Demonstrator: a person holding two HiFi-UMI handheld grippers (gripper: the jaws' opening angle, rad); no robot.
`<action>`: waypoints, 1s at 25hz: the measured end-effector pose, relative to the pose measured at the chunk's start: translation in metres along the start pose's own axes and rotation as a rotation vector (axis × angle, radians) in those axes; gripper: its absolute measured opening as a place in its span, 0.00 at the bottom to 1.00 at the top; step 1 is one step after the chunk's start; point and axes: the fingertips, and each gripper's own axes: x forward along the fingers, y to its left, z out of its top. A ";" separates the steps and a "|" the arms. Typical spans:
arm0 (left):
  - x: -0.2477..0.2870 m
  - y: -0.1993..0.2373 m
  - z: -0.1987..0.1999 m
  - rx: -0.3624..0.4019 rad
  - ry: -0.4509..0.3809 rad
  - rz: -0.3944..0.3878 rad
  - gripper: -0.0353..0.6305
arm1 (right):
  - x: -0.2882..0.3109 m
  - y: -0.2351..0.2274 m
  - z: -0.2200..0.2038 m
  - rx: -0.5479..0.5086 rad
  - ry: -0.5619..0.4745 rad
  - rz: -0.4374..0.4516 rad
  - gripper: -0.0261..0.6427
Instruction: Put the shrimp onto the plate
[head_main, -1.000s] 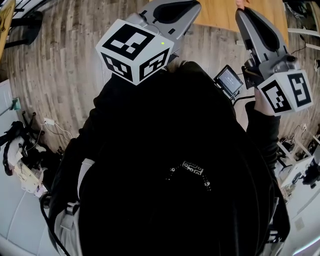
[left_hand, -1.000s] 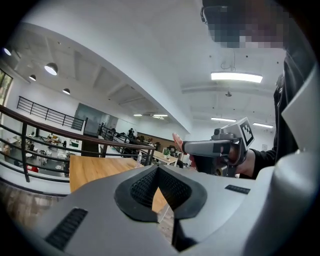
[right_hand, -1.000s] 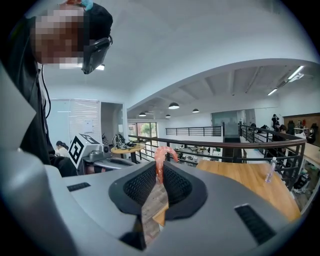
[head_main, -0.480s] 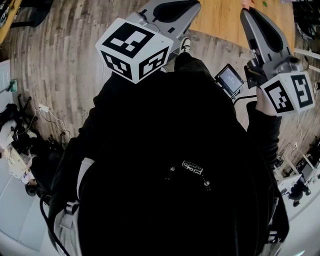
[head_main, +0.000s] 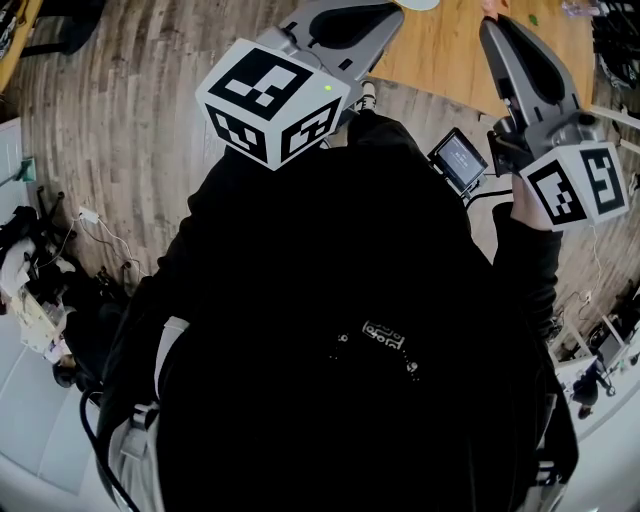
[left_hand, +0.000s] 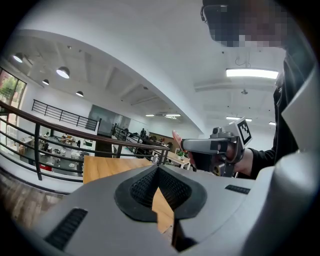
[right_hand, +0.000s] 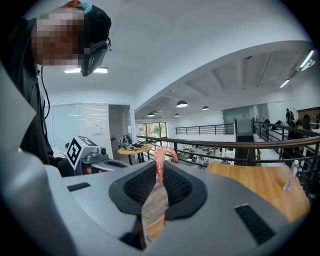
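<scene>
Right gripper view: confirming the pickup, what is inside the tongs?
A pink shrimp is pinched in the tongs, curling above their tips. Its lower end is hidden between the pads.

You're in a black long-sleeved top (head_main: 330, 290) with a small white print (head_main: 385, 333) on the chest; the black sleeve (head_main: 525, 265) runs to the wrist. Left gripper (left_hand: 158, 169) and right gripper (right_hand: 159, 164): grey moulded shells, black ribbed pads. Left cube (head_main: 272, 100) and right cube (head_main: 575, 185) are white with black square markers. Green light (head_main: 327, 88) on the left cube.
</scene>
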 end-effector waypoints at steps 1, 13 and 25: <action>0.004 0.001 0.001 -0.001 0.003 0.002 0.05 | 0.001 -0.005 0.001 0.003 0.000 0.001 0.12; 0.080 0.039 0.015 -0.007 0.043 0.026 0.05 | 0.039 -0.085 0.013 0.029 0.001 0.045 0.12; 0.145 0.065 0.029 0.006 0.090 0.085 0.05 | 0.064 -0.161 0.019 0.067 -0.022 0.114 0.12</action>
